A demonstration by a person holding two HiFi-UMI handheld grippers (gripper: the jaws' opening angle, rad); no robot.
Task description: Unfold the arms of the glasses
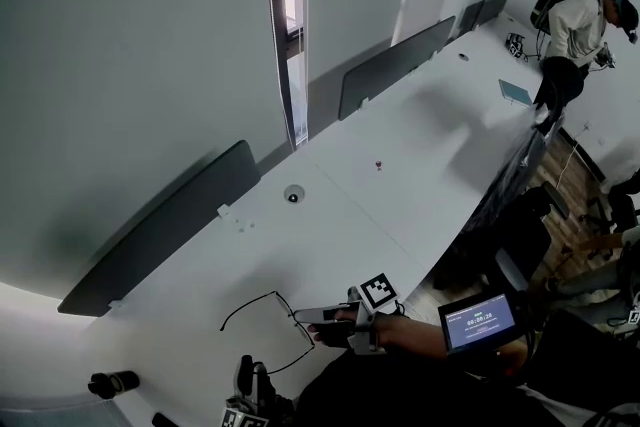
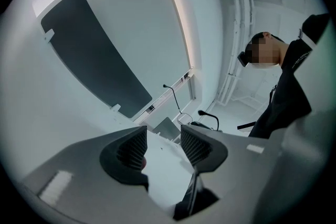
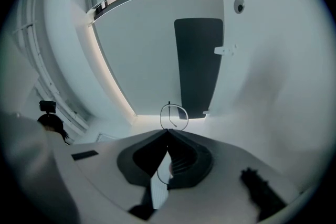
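The right hand-held gripper (image 3: 168,132) is clamped on the thin wire glasses (image 3: 174,117) above the white table (image 1: 340,205). The left hand-held gripper (image 2: 164,137) has its jaws apart, with nothing between them.

Right gripper (image 3: 167,134): jaws pressed together at the tips, clamped on the thin wire frame of the glasses (image 3: 174,117); body laid nearly level, held by the right hand (image 1: 398,329) behind its marker cube.

Left gripper (image 2: 164,141): jaws held apart, nothing gripped between them; positioned just beside the right gripper's tips, pointed upward and away from the person.
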